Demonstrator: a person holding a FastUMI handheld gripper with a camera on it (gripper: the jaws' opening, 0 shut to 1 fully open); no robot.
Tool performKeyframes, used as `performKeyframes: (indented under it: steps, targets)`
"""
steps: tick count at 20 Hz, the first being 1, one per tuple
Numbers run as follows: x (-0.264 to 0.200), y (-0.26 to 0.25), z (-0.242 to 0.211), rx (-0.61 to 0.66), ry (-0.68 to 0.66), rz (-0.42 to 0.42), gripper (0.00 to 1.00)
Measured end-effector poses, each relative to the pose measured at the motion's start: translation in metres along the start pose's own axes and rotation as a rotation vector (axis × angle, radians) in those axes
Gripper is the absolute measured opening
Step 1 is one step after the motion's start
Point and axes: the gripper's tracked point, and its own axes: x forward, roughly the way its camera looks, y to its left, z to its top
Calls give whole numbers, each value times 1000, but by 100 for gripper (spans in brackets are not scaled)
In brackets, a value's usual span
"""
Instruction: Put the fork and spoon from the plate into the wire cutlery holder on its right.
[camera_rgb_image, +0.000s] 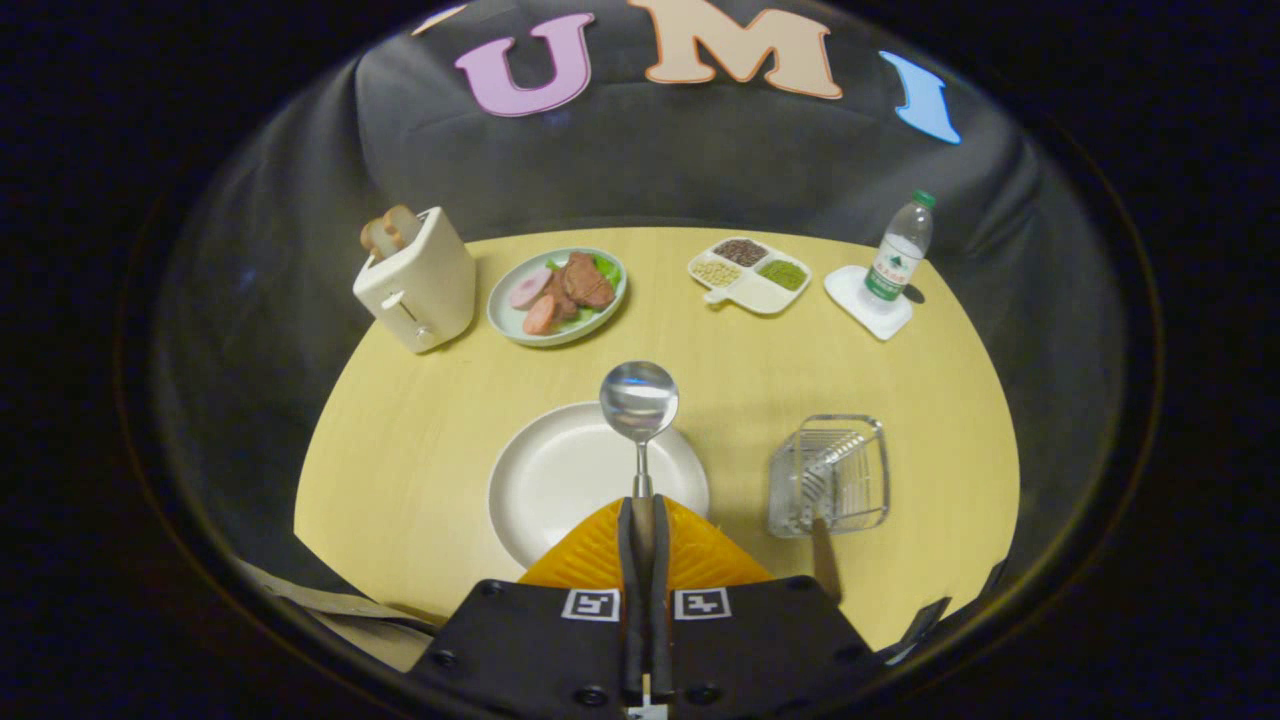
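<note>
Dark cloth closes off the booth behind a pale yellow wooden table (420, 450) with a curved far edge.

Seen from the camera on my claw (643, 520), I am raised above the near side of the table and tipped down toward it. My two fingers are pressed together on the handle of one spoon (639, 405), pinching it from both sides. The spoon points straight ahead of my fingertips with its round bowl farthest from me, lifted above the far rim of one bare white plate (560, 470). The plate sits just ahead of me and a little to the left.

To the right of the plate stands one wire cutlery holder (832, 475), upright on the table. One fork (828, 462) is inside it, leaning, with its tines up near the holder's top. Spoon and holder are apart, with bare table between them.

Along the far side, from left to right, I count one cream toaster (418, 283) with bread in its slots, one pale green plate of sliced meat (556, 296) just beside it, one white divided dish (750, 274) holding three kinds of grains or beans, and one water bottle (900, 250) standing on a white square coaster (866, 302).
</note>
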Motion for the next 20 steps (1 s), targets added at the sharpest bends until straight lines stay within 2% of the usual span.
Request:
performKeyframes:
  steps: [4,8,15,20]
  targets:
    - [-11,-61,2,30,30,-77,6]
    - [-9,-96,-13,56,97,-111,6]
    - [4,-121,-38,79,217,-114,7]
    - [7,-129,-32,85,198,-120,14]
